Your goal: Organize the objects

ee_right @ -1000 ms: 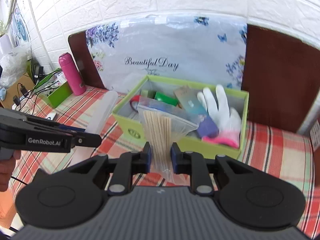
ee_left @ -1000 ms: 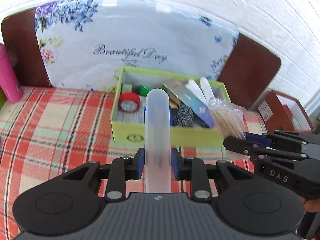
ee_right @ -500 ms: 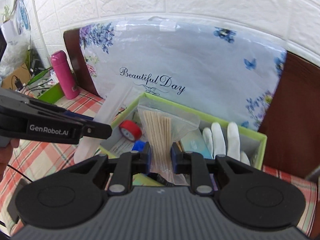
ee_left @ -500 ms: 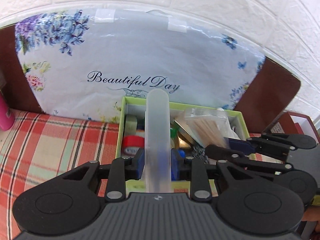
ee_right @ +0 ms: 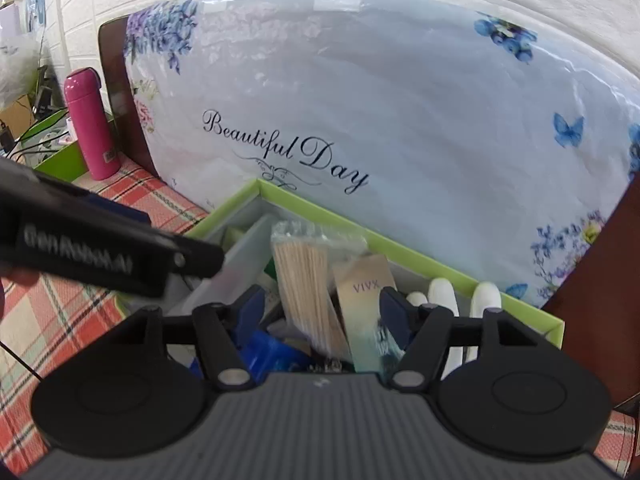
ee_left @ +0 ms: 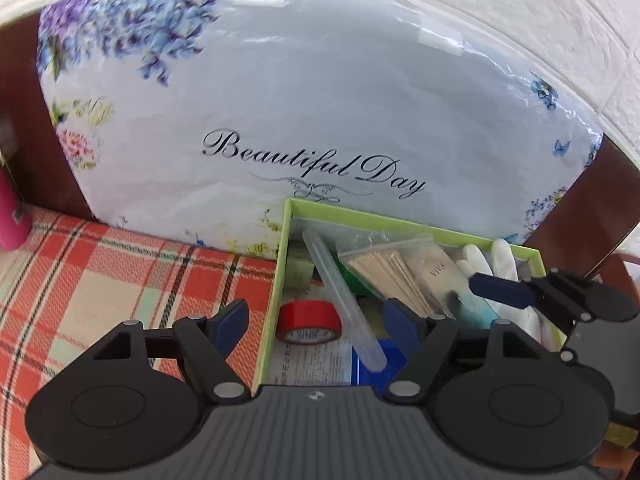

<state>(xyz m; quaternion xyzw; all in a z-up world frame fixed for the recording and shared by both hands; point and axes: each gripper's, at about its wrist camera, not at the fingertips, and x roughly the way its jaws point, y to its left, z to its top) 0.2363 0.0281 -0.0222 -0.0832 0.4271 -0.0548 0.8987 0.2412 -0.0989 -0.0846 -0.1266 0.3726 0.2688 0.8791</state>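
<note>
The green box (ee_left: pixel 416 222) is seen at the lower right of the left wrist frame. Inside it the clear tube (ee_left: pixel 344 300) and the bag of sticks (ee_right: pixel 306 292) are laid, touched by nothing. The left tongs (ee_left: pixel 316 320) and right tongs (ee_right: pixel 322 310) are being spread wide.

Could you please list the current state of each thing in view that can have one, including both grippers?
Left gripper: jaws opening, nothing pressed between the pads.
Right gripper: jaws opening, off the bag.
Clear frosted plastic tube: released, lying slanted in the box.
Clear zip bag of wooden sticks: released, resting in the box.
Lime-green cardboard box: open, no lid on it.
Pink insulated bottle: upright, capped.
</note>
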